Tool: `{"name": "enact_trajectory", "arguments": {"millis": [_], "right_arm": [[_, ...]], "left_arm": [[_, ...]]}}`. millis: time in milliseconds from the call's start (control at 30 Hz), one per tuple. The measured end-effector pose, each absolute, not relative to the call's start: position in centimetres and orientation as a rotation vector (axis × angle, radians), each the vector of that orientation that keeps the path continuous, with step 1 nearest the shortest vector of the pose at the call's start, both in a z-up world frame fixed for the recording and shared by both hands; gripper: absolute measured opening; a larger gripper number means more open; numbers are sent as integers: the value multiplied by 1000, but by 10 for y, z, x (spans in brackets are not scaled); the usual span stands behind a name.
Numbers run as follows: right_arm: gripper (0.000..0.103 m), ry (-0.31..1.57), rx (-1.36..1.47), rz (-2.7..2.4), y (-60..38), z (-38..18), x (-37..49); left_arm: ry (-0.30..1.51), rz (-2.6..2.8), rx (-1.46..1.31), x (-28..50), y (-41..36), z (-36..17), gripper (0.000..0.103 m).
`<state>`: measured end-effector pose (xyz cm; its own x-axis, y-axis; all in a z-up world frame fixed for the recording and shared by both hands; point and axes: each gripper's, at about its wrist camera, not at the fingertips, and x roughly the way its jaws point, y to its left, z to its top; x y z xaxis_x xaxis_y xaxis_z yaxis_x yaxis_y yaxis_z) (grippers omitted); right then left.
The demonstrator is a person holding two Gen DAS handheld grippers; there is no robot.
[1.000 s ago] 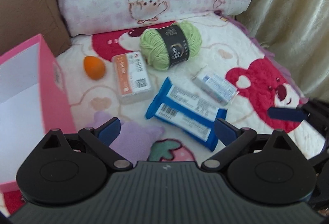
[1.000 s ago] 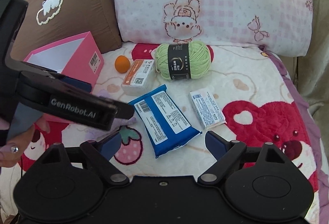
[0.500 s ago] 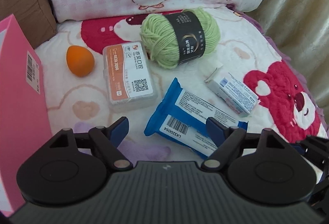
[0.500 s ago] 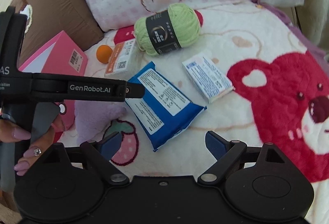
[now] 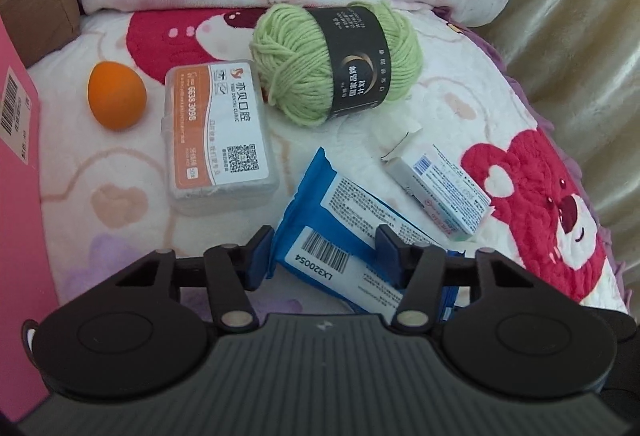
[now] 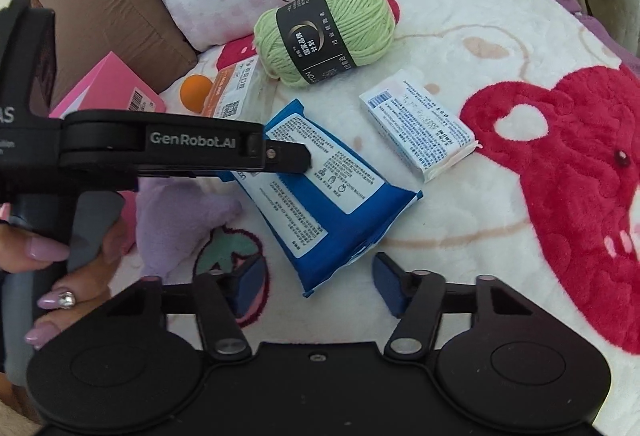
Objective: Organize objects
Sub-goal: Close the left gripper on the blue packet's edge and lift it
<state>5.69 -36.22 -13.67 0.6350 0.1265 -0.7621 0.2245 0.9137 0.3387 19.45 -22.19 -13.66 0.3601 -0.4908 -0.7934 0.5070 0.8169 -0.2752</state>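
**Two wrist views, one blanket**

Both wrist cameras looked steeply down along their fingers at the blanket, facing its pillow-side edge. The left sat close over the blue packet; the right looked from farther back. Both shared the packet and green yarn.

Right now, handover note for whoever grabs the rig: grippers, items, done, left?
Left gripper: closing, blue wipes pack between its fingers, firm grip not confirmed.
Right gripper: closing at the same pack's other end, fingers beside its corner, not pressing.
On the blanket: green yarn, orange sponge, dental box, small white carton.
Pink box at left; inside not visible.
Done: nothing visibly sorted. Left: every item.
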Motion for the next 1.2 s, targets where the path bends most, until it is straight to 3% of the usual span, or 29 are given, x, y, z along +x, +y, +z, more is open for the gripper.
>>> {"name": "enact_trajectory", "arguments": {"millis": [67, 200, 300, 433, 700, 733, 767, 867, 1200], "right_arm": [[51, 883, 394, -64, -360, -135, 56], [51, 870, 398, -73, -367, -135, 49], [56, 874, 465, -73, -381, -135, 44], [71, 868, 493, -58, -392, -130, 38], [71, 860, 509, -99, -398, -129, 35], [70, 863, 502, -103, -398, -130, 35], [60, 872, 486, -104, -397, -131, 37], [48, 885, 437, -119, -394, -133, 37], [46, 896, 481, -172, -394, -141, 30]], "left_arm": [[1047, -660, 8, 193, -221, -135, 48], [1106, -668, -14, 186, -217, -132, 46], [1171, -693, -53, 180, -214, -133, 45], [1251, -725, -100, 173, -212, -136, 45], [1174, -645, -63, 177, -215, -136, 42], [1180, -657, -85, 177, -214, -137, 33], [1180, -660, -94, 177, -214, -137, 32], [1169, -667, -79, 170, -216, -134, 27], [1096, -618, -35, 147, -223, -134, 26]]}}
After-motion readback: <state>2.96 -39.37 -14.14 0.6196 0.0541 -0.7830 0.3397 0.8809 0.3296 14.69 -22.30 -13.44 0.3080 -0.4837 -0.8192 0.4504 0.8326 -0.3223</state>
